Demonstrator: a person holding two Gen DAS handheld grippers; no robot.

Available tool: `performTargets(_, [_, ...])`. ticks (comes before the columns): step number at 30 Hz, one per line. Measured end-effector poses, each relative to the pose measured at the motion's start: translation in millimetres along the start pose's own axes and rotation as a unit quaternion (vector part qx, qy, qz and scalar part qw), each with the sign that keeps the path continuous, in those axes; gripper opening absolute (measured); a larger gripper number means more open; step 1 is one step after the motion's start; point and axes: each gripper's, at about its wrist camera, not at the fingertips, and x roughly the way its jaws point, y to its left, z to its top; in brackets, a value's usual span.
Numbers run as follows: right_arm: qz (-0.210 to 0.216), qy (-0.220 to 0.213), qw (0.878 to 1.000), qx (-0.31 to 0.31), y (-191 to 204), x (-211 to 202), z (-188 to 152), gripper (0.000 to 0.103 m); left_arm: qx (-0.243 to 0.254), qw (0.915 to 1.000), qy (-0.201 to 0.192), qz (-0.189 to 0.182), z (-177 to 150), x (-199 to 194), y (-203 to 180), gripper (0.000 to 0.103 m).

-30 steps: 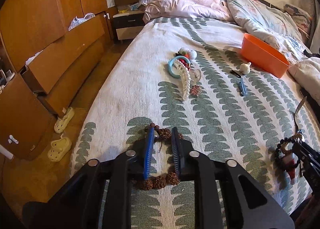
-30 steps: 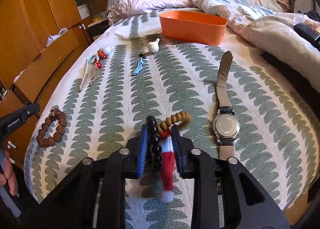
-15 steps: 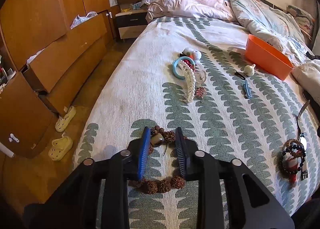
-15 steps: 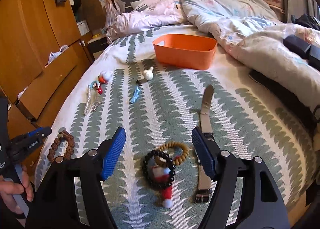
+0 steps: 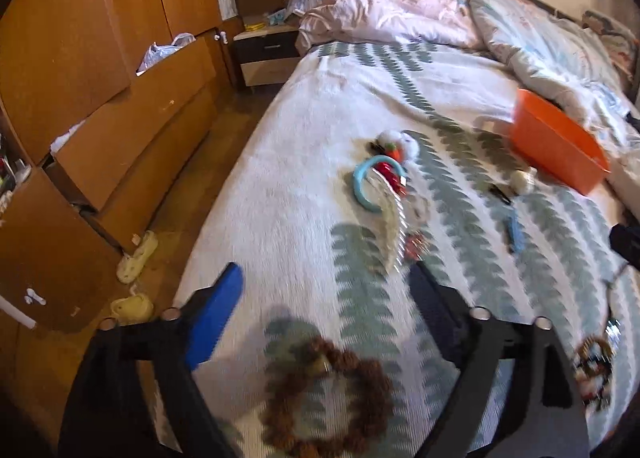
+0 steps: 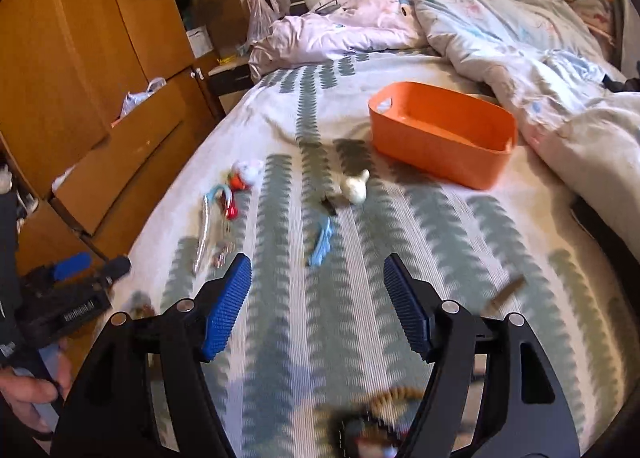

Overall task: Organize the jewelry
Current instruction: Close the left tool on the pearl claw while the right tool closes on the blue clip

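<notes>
My left gripper is open and empty above a brown seed-bead bracelet that lies flat on the bed. My right gripper is open and empty; a black bead bracelet with a red charm and a tan bead bracelet lie on the bed just below it, blurred. An orange bin stands further up the bed, also in the left wrist view. A cluster with a teal ring, pearl strand and red beads lies mid-bed. A blue hair clip and a white figurine lie between cluster and bin.
A watch strap shows at the right. A rumpled duvet covers the bed's far and right side. Wooden drawers and yellow slippers are on the floor side at left. The bed's left edge is close to the brown bracelet.
Both grippers have opened and let go of their bracelets, which now lie on the bed. Both grippers have lifted and pulled back; the views are motion-blurred.
</notes>
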Motion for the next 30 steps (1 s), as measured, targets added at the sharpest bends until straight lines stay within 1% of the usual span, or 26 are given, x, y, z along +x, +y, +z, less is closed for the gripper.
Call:
performTargets(4, [-0.003,0.008,1.0,0.01,-7,28,18,0.071,0.008,0.9997,0.011,0.018,25,29,-5,0.085])
performTargets(8, [0.004,0.031,0.999,0.033,-17,60,30,0.071,-0.002,0.9994,0.03,0.019,46,57,-4,0.085])
performTargets(10, [0.001,0.033,0.999,0.033,-19,72,34,0.071,-0.004,0.9992,0.038,0.015,52,68,-4,0.085])
performTargets(12, [-0.002,0.037,0.999,0.026,-18,82,37,0.071,0.001,0.999,0.041,0.019,57,79,-6,0.085])
performTargets(15, [-0.003,0.044,0.999,0.016,-16,96,41,0.071,0.013,0.9986,0.044,0.026,61,90,-12,0.085])
performTargets(17, [-0.013,0.045,0.999,0.012,-15,103,42,0.071,0.02,0.9977,0.055,0.033,61,101,-15,0.085])
performTargets(20, [-0.023,0.052,0.998,0.012,-16,115,44,0.071,0.019,0.9967,0.072,0.033,61,113,-16,0.085])
performTargets(24, [-0.037,0.059,0.998,0.004,-16,129,46,0.071,0.023,0.9959,0.076,0.043,59,120,-16,0.085])
performTargets(27, [-0.046,0.063,0.997,0.004,-19,140,48,0.071,0.024,0.996,0.073,0.045,58,120,-17,0.085])
performTargets(30, [-0.048,0.071,0.996,0.006,-20,150,51,0.071,0.031,0.9953,0.08,0.046,56,123,-20,0.085])
